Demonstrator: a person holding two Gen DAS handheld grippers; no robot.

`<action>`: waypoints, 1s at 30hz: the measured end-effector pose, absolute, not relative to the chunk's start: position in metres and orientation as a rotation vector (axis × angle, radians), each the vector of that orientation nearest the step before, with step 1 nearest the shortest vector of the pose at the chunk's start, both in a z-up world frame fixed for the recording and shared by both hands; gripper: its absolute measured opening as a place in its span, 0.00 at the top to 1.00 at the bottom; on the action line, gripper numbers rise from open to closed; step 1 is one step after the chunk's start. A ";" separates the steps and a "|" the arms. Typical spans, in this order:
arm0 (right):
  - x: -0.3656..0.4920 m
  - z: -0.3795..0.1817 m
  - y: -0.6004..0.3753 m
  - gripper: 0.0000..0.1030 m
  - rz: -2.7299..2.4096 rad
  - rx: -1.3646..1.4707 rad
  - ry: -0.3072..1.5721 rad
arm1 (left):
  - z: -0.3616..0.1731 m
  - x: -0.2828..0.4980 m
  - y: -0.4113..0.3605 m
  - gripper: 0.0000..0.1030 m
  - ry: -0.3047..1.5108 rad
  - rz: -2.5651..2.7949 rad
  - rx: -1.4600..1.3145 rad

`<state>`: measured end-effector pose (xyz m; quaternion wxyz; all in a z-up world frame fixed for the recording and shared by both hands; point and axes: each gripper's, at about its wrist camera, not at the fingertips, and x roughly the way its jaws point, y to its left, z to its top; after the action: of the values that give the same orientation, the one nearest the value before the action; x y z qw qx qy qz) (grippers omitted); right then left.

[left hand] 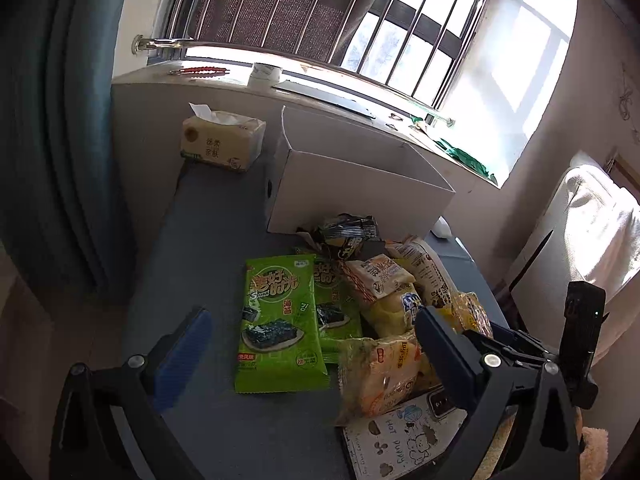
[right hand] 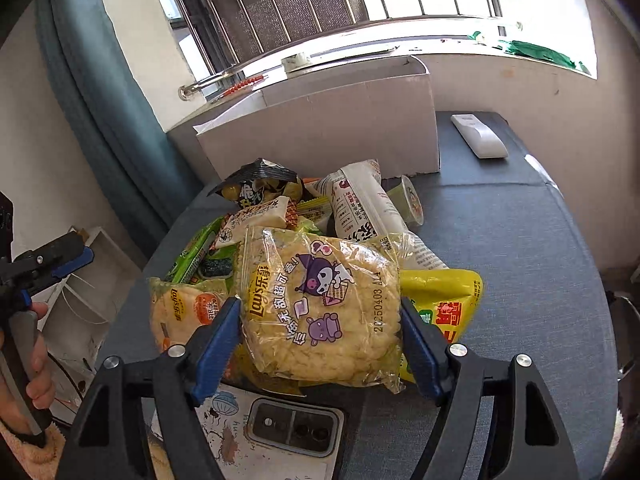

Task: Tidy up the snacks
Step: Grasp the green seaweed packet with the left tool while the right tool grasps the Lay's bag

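The right gripper (right hand: 320,334) stood wide open around the Lay's bag (right hand: 320,312), one finger at each side edge, pads apparently just touching it, not yet squeezing. The bag lay atop the snack pile on the bench (right hand: 520,260), its long axis running away from the gripper toward the white box (right hand: 320,136) straight ahead. That box looked like the likely destination. The left gripper (left hand: 308,344) was also wide open and empty, with a green seaweed packet (left hand: 280,324) lying between its fingers, lengthwise along them. For the Lay's bag, the right gripper was nearer.
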<state>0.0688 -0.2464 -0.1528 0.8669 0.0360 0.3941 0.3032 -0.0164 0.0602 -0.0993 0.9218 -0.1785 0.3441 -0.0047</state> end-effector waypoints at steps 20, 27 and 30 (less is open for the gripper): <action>0.061 -0.122 -0.271 0.22 0.656 0.155 0.746 | -0.185 0.087 0.077 0.01 1.063 -0.017 -0.352; 0.061 -0.123 -0.270 0.22 0.659 0.155 0.752 | -0.175 0.076 0.072 0.35 0.994 -0.005 -0.258; 0.062 -0.124 -0.269 0.22 0.657 0.152 0.754 | -0.163 0.066 0.077 0.35 0.940 0.025 -0.242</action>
<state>0.0620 -0.2695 -0.1242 0.8748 0.0729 0.3613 0.3145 0.0662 0.0766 -0.1635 0.8845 -0.1161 0.4517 0.0120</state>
